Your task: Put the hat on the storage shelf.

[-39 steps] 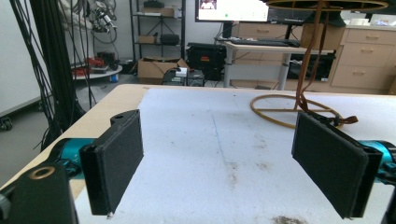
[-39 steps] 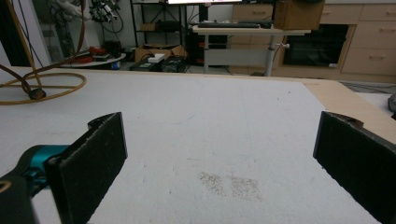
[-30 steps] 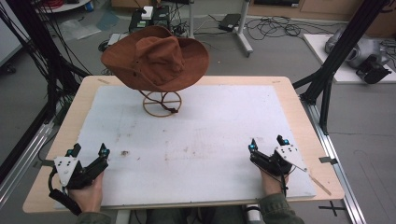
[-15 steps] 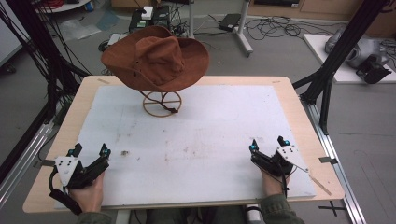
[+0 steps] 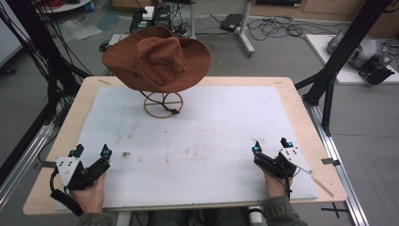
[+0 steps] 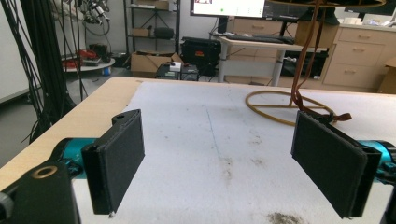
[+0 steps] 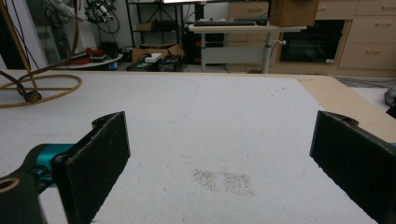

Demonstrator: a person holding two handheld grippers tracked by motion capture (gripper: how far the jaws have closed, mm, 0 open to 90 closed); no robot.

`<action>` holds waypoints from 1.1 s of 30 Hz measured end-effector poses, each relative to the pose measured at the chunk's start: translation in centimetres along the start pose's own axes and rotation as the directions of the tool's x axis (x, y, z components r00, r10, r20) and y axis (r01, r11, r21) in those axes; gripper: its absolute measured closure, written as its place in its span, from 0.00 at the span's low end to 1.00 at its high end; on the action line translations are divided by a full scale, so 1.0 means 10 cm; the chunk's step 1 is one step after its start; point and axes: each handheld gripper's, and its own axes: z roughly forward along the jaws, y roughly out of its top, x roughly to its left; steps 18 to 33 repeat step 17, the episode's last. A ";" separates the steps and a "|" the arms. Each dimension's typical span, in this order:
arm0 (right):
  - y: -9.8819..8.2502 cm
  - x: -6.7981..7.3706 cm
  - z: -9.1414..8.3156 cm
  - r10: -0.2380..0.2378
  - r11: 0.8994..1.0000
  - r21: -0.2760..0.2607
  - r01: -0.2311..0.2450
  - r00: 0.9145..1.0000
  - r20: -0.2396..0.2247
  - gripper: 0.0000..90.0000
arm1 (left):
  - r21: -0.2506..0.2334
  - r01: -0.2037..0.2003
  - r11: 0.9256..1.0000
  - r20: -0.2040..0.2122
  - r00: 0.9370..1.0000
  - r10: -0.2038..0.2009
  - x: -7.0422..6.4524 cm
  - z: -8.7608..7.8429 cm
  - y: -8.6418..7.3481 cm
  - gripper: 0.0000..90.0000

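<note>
Your left tongs (image 5: 91, 151) and right tongs (image 5: 271, 145) rest at near tabletop (image 5: 301, 108) edge — jaws wide apart, nothing held. Brown cowboy hat (image 5: 157, 59) sits on wire stand (image 5: 163, 103), far side — untouched. No step begun, by appearance.

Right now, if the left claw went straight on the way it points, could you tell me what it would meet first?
Probably the round wire base of the stand holding the brown suede hat; the white mat before the left claw looks free, though depth is unclear.

Matt suede-like hat (image 5: 157, 59), wire stand (image 5: 163, 103)
</note>
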 end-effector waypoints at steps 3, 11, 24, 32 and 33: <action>0.00 0.01 0.01 -0.002 1.000 0.001 0.002 1.000 0.002 0.04 | -0.003 0.005 1.000 -0.005 1.000 -0.005 0.01 0.01 0.00 0.20; -0.01 0.01 0.02 -0.013 1.000 0.012 0.013 1.000 -0.005 0.04 | 0.012 0.006 1.000 0.004 1.000 -0.006 0.00 0.03 -0.01 0.20; -0.02 0.03 0.03 -0.017 1.000 0.014 0.017 1.000 -0.009 0.05 | 0.010 -0.001 1.000 0.010 1.000 0.001 0.00 0.05 -0.01 0.20; -0.02 0.03 0.03 -0.017 1.000 0.014 0.017 1.000 -0.009 0.05 | 0.010 -0.001 1.000 0.010 1.000 0.001 0.00 0.05 -0.01 0.20; -0.02 0.03 0.03 -0.017 1.000 0.014 0.017 1.000 -0.009 0.05 | 0.010 -0.001 1.000 0.010 1.000 0.001 0.00 0.05 -0.01 0.20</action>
